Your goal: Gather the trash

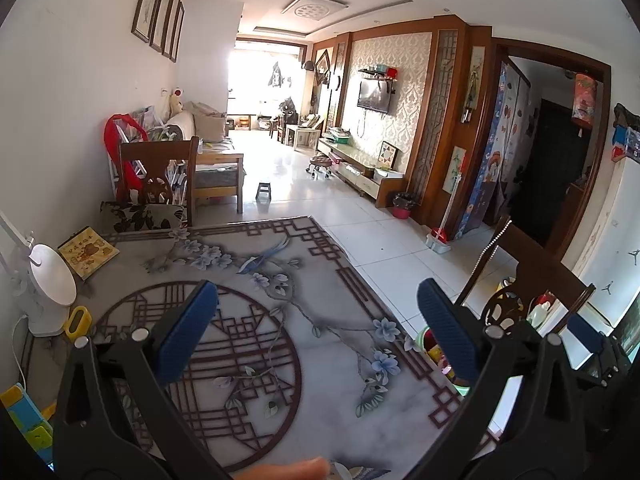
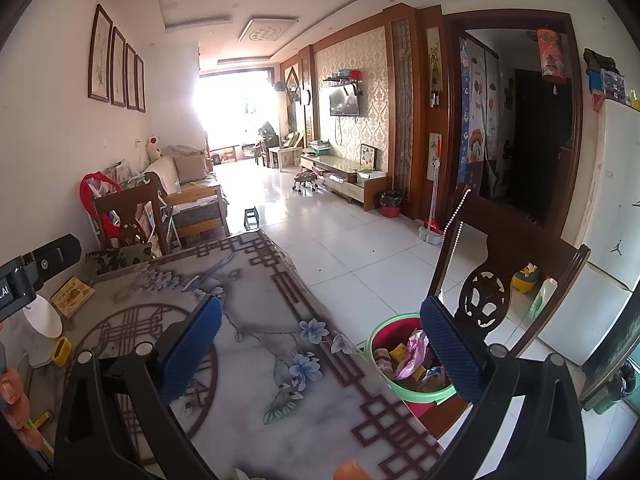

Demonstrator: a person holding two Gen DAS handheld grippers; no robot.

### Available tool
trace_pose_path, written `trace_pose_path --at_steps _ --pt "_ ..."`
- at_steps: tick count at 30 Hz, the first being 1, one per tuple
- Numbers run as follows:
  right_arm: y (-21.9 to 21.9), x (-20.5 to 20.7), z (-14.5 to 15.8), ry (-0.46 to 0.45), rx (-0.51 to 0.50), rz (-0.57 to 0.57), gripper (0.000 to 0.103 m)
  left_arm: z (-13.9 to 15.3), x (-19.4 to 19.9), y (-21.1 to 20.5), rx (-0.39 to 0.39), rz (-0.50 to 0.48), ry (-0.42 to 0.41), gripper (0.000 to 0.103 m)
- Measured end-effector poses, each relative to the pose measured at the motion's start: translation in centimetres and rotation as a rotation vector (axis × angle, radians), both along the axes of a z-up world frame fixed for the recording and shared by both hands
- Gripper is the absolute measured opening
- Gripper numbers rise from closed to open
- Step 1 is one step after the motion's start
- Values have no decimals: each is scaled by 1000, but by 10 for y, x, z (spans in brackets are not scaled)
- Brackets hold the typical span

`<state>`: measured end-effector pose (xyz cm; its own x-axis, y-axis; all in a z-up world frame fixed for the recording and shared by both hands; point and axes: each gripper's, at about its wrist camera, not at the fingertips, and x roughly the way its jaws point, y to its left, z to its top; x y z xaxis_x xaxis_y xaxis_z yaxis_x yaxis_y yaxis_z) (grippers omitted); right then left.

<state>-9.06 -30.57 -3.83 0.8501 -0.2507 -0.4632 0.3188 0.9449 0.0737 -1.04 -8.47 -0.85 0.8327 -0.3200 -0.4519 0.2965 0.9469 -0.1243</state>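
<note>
The trash (image 2: 412,354), crumpled wrappers in pink and yellow, lies heaped inside a green-rimmed bucket (image 2: 374,338) that stands on the floor just beside the right edge of the bench (image 2: 280,296), in front of a carved wooden chair (image 2: 504,276); in the left wrist view only a sliver of the bucket (image 1: 424,336) shows past that edge. The right tool (image 2: 320,338) hangs over the bench's right edge with its blue-padded fingers spread wide and nothing between them; its right finger overlaps the bucket in the picture. The left tool (image 1: 318,326) hovers above the patterned bench top, likewise wide apart and empty. At the bench's left edge sit a white fan (image 1: 52,280), a yellow object (image 1: 78,322) and a book (image 1: 89,252).
</note>
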Motion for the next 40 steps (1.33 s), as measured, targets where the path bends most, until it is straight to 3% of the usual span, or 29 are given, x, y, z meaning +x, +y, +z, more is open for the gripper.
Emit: trace_pose_path --at_steps 21,31,36,40 --pt "0 16 -9 44 9 31 96 -4 8 11 6 6 20 98" --pt "5 44 -26 106 29 90 96 -20 31 14 13 23 82 98" --pt "17 78 -64 209 18 177 96 -60 54 31 66 133 109 98" --pt "29 119 -126 332 -15 263 96 -140 81 72 204 286 236 98"
